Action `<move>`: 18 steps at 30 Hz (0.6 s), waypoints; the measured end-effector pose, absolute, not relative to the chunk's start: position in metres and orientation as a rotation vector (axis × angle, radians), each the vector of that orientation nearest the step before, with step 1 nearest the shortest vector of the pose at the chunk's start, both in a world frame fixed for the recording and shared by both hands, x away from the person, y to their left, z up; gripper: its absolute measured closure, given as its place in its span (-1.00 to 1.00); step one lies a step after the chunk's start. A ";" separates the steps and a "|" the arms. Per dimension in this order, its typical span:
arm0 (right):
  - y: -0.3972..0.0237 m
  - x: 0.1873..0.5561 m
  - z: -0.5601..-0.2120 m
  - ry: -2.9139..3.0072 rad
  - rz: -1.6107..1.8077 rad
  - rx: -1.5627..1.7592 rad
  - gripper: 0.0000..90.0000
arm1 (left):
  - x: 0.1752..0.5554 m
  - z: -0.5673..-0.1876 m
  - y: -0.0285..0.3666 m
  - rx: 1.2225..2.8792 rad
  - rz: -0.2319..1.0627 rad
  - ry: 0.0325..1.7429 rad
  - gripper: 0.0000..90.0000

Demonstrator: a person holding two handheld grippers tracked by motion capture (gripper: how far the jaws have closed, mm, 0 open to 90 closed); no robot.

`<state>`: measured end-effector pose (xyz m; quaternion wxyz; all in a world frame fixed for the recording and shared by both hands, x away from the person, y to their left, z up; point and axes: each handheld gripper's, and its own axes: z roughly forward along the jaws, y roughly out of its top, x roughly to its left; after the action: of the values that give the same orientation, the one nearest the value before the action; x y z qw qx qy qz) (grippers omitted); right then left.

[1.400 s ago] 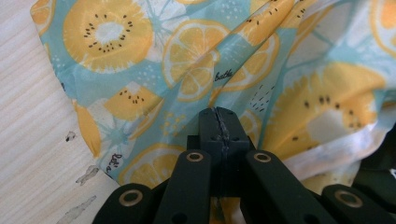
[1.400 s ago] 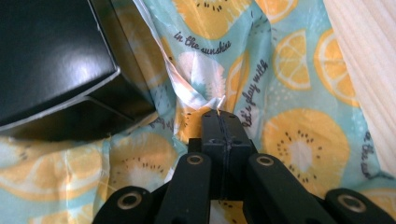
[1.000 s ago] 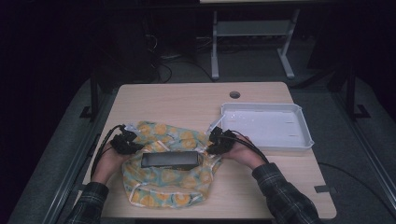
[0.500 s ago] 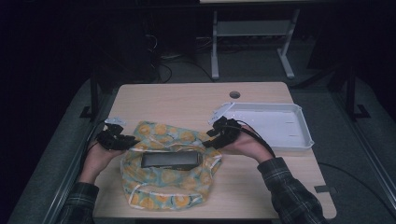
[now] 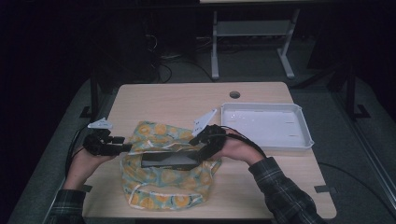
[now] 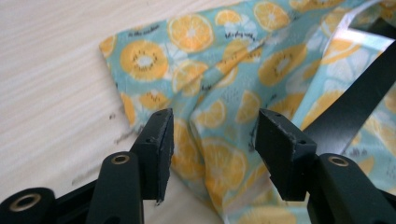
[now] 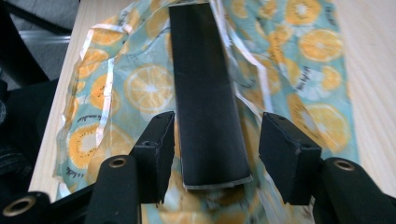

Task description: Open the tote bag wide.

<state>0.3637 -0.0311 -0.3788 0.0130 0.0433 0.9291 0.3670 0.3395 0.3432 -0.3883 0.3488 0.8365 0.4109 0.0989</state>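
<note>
So the fruit-print bag [image 5: 163,172] sits in the lower middle of the high view with the long black box [image 5: 169,160] on top, long axis left-to-right in the frame. Right gripper [image 5: 201,141] hovers at the box's right end, left gripper [image 5: 120,145] just off the bag's left edge. Both sets of jaws have just been opening and stand apart, nothing pinched; the box end lies below and between the right ones. Light wood table [image 5: 177,100], white tray [image 5: 266,126] at right, dark room behind.
</note>
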 end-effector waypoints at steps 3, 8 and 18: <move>-0.021 0.365 -0.387 2.932 1.116 0.092 -0.05 | 0.332 -0.389 0.349 2.182 0.259 1.067 0.00; -0.008 0.367 -0.394 2.966 1.075 0.009 -0.09 | 0.315 -0.392 0.358 2.177 0.265 1.089 -0.03; 0.011 0.373 -0.408 2.996 0.953 -0.031 -0.13 | 0.277 -0.398 0.367 2.181 0.280 1.116 -0.09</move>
<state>0.3727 0.0112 -0.4078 -0.0012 -0.0099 0.9529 0.3032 0.2774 0.3675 -0.3977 0.3313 0.8345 0.4270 0.1072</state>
